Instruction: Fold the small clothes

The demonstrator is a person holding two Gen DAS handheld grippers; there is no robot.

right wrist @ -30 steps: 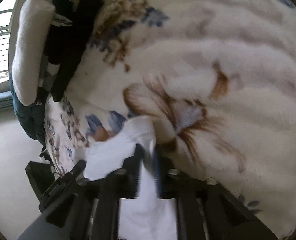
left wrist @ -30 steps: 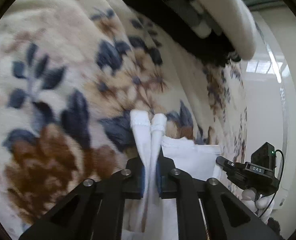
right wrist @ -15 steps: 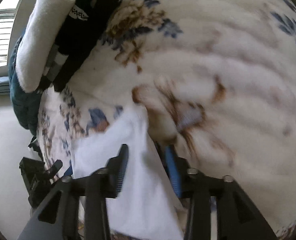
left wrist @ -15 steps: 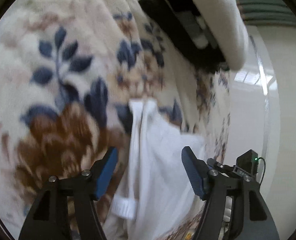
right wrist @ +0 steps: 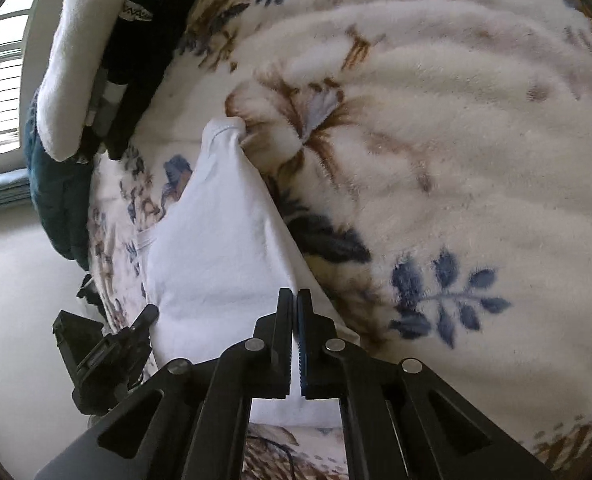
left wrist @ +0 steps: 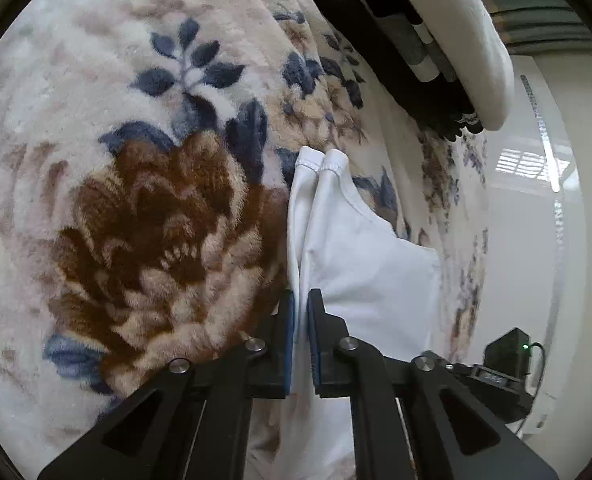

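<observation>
Left gripper (left wrist: 301,300) just closed, pinching white garment (left wrist: 360,248) edge; right gripper (right wrist: 295,300) just closed, clamped on opposite edge (right wrist: 216,248); garment over floral fleece blanket (left wrist: 116,120).

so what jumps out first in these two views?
The white garment lies bunched on the plush floral blanket, pinched at opposite edges by both claws: the left claw and the right claw. At the blanket's far edge sits a pile of dark clothes against a white pillow.
</observation>
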